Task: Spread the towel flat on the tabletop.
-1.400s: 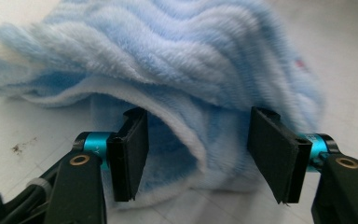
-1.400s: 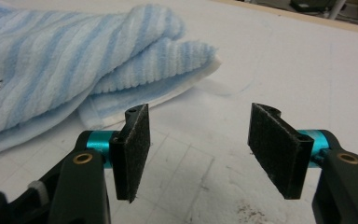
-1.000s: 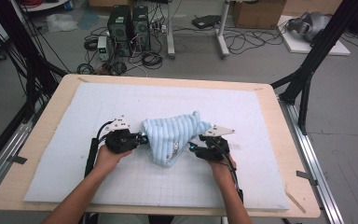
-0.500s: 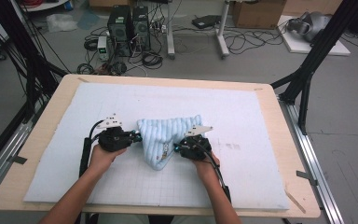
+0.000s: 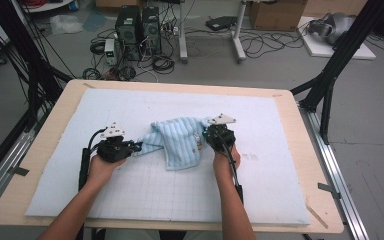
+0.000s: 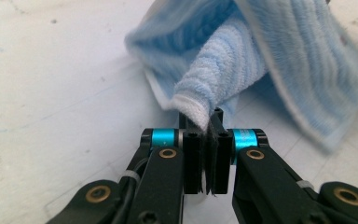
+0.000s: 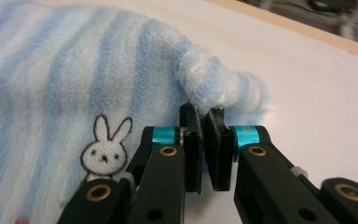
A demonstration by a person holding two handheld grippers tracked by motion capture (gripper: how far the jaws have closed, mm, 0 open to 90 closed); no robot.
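One fluffy terry towel [image 5: 180, 142], striped pale blue and white with a small rabbit print [image 7: 103, 149], lies rumpled mid-table on the white foam mat [image 5: 260, 200]. Two tongs pinch it: the left tongs [image 6: 208, 126] clamp a bunched corner, the right tongs [image 7: 204, 116] another rolled edge.

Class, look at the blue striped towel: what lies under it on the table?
Under the light-blue striped terry towel the pale foam mat shows all around its edges. Each claw, left and right, pinches a corner. The folded cloth covers whatever lies beneath its middle.
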